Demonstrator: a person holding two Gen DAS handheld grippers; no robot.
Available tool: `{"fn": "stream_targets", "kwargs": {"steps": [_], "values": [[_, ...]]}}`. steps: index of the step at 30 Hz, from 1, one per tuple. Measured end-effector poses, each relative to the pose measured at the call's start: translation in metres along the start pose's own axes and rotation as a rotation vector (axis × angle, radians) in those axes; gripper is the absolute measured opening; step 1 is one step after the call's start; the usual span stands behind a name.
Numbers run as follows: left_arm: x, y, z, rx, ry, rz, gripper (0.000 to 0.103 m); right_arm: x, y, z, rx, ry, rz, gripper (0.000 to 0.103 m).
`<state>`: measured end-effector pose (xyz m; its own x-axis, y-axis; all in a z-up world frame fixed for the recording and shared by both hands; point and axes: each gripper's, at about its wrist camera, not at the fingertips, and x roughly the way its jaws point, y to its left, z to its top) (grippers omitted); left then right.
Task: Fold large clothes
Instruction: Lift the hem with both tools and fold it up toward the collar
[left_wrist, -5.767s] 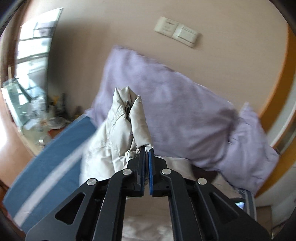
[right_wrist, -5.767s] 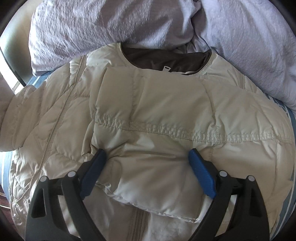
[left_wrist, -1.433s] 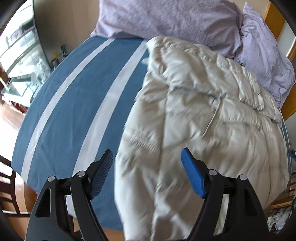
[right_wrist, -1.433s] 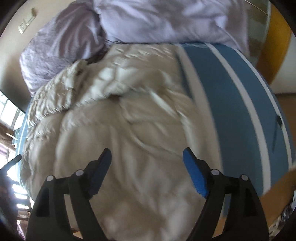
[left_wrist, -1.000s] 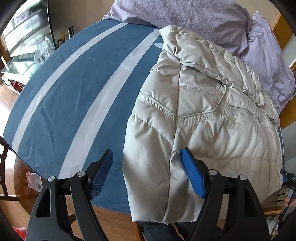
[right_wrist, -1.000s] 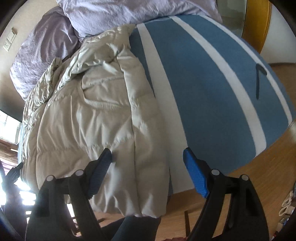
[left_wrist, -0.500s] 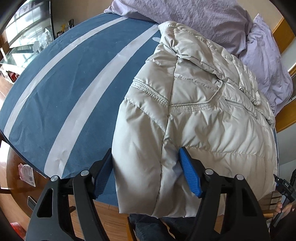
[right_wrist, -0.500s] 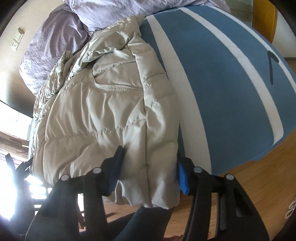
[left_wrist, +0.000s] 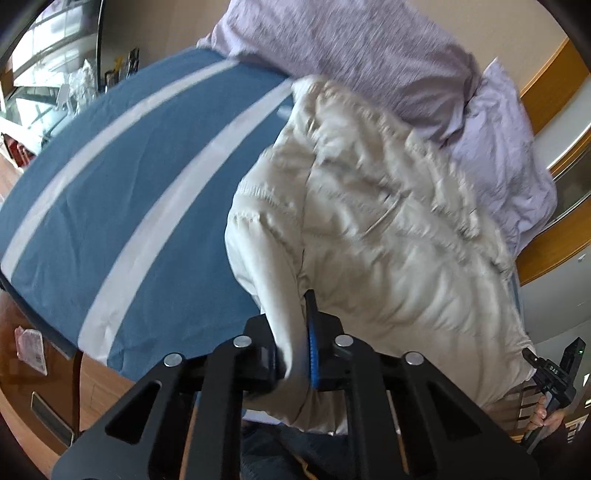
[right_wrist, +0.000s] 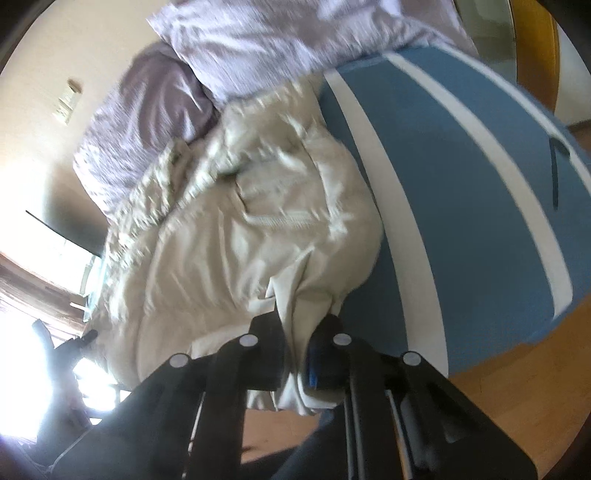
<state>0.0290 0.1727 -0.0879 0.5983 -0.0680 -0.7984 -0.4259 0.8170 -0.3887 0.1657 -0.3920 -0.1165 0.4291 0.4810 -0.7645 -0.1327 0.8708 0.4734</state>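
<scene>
Left wrist view: half a second earlier the left tongs (left_wrist: 293, 343) stood wide apart, straddling the near corner of the cream puffer jacket (left_wrist: 388, 236); now their jaws are closing and already pinch a fold of that corner's hem between the blue pads (left_wrist: 313, 350). The picture is more blurred than before, and the jacket's near edge is bunched up where it was smooth. The jacket lies on the blue bed cover with pale stripes (left_wrist: 122, 192), its far end against the lilac pillows (left_wrist: 369, 55), its near edge at the bed's foot. At the lower right a hand (left_wrist: 548, 417) holds the other tool.

Right wrist view: the right tongs (right_wrist: 297, 350) were also spread around the jacket's (right_wrist: 258, 229) other near corner; their jaws too are closing, and a gathered wad of cream fabric is clenched between them. The cloth beside the grip is drawn into creases. The bed cover (right_wrist: 461, 192) lies bare on the right, with wooden floor (right_wrist: 517, 376) below the bed's edge.
</scene>
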Motion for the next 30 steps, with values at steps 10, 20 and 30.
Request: {"fn": "stream_targets", "kwargs": {"steps": [10, 20, 30], "values": [[-0.028, -0.036, 0.064, 0.007, -0.155, -0.029, 0.009, -0.019, 0.040, 0.070, -0.048, -0.169, 0.032, 0.009], [-0.029, -0.068, 0.133, 0.025, -0.236, -0.024, 0.009, -0.012, 0.060, 0.140, -0.065, -0.255, 0.033, 0.009], [0.001, -0.095, 0.198, 0.039, -0.261, 0.025, 0.009, 0.030, 0.074, 0.215, -0.056, -0.266, 0.017, 0.009]]}}
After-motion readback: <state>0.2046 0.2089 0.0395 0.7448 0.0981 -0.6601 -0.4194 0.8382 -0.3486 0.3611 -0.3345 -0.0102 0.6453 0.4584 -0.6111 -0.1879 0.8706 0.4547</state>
